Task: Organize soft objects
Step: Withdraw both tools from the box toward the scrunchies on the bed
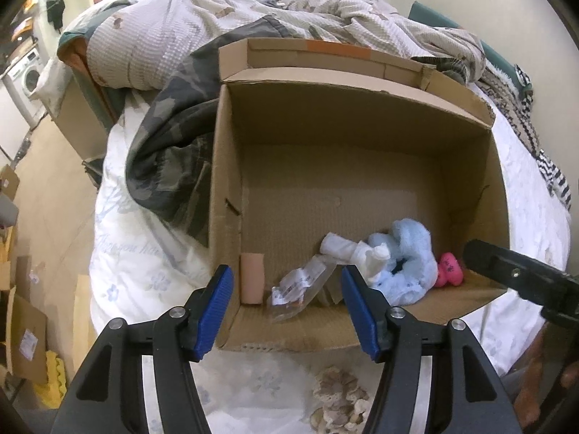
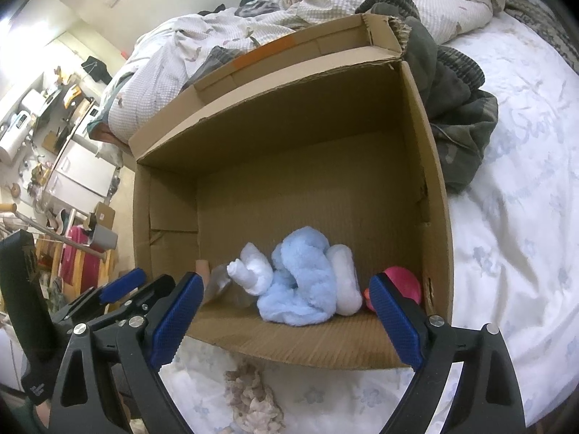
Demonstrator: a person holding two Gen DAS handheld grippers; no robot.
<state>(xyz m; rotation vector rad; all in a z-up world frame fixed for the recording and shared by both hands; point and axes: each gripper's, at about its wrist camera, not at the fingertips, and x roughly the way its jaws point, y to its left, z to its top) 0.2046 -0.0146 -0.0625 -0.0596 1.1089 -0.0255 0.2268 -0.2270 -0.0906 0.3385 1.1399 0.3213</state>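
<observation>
An open cardboard box (image 1: 224, 166) (image 2: 430, 166) stands on the bed. Along its near wall lie a fluffy light-blue soft toy (image 1: 412, 264) (image 2: 304, 275), a rolled white cloth (image 1: 343, 247) (image 2: 253, 271), a pink soft item (image 1: 448, 271) (image 2: 401, 282), a clear plastic bag (image 1: 300, 285) and a tan roll (image 1: 252, 276). My left gripper (image 1: 286, 271) hovers open over the box's near-left edge and holds nothing. My right gripper (image 2: 286, 282) hangs wide open above the blue toy without touching it. A beige ruffled scrunchie (image 1: 340, 398) (image 2: 249, 398) lies on the sheet in front of the box.
A rumpled quilt (image 1: 173, 25) and a camouflage garment (image 1: 170, 152) (image 2: 459, 119) are heaped behind and beside the box. White floral bedding (image 2: 514, 217) spreads around it. Beyond the bed's left edge are a floor with cartons (image 1: 25, 340) and a washing machine (image 1: 27, 79).
</observation>
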